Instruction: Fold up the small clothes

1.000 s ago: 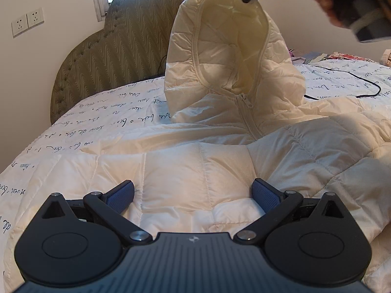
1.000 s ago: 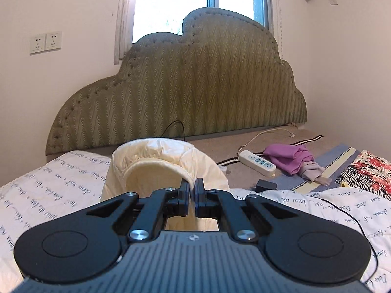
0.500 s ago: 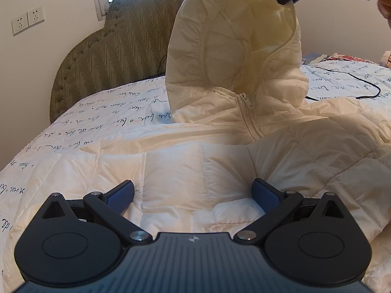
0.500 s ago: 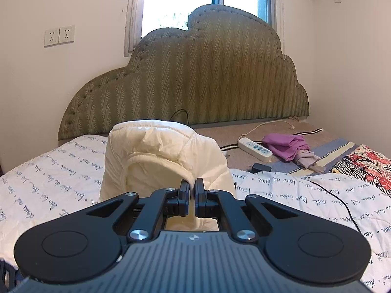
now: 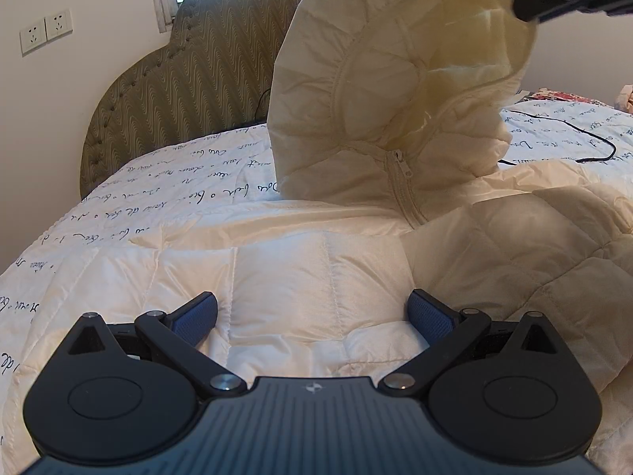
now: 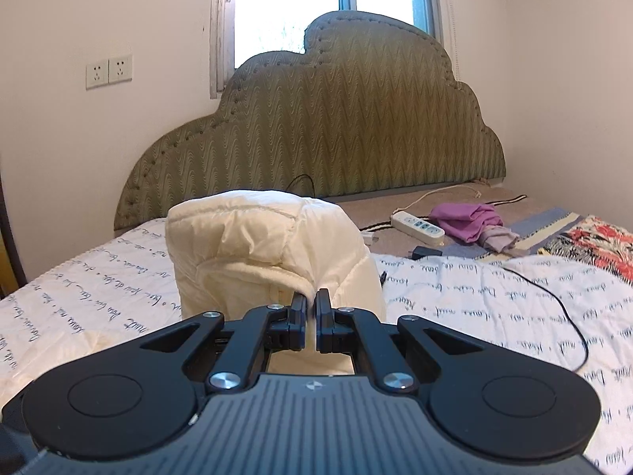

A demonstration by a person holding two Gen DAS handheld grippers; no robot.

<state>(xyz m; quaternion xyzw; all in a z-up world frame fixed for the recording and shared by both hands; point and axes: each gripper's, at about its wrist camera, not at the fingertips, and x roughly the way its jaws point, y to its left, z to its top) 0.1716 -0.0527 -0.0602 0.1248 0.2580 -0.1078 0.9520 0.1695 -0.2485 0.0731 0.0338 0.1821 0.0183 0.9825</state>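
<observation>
1 cream jacket (image 5: 316,277) spread on bed (image 5: 178,182), hood (image 6: 269,245) lifted upright toward headboard (image 6: 356,126). R gripper (image 6: 310,308) clamped on hood rim. L gripper (image 5: 312,316) jaws wide apart, low over jacket body. Beyond jacket: 1 power strip (image 6: 417,225), 1 purple cloth (image 6: 470,221).

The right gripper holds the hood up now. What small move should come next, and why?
Probably the right gripper should carry the hood forward and down onto the jacket body. Its jaws are shut on the hood's rim, and the hood stands lifted above the flat jacket, so laying it over makes the fold. The left gripper is open over the jacket body.
</observation>
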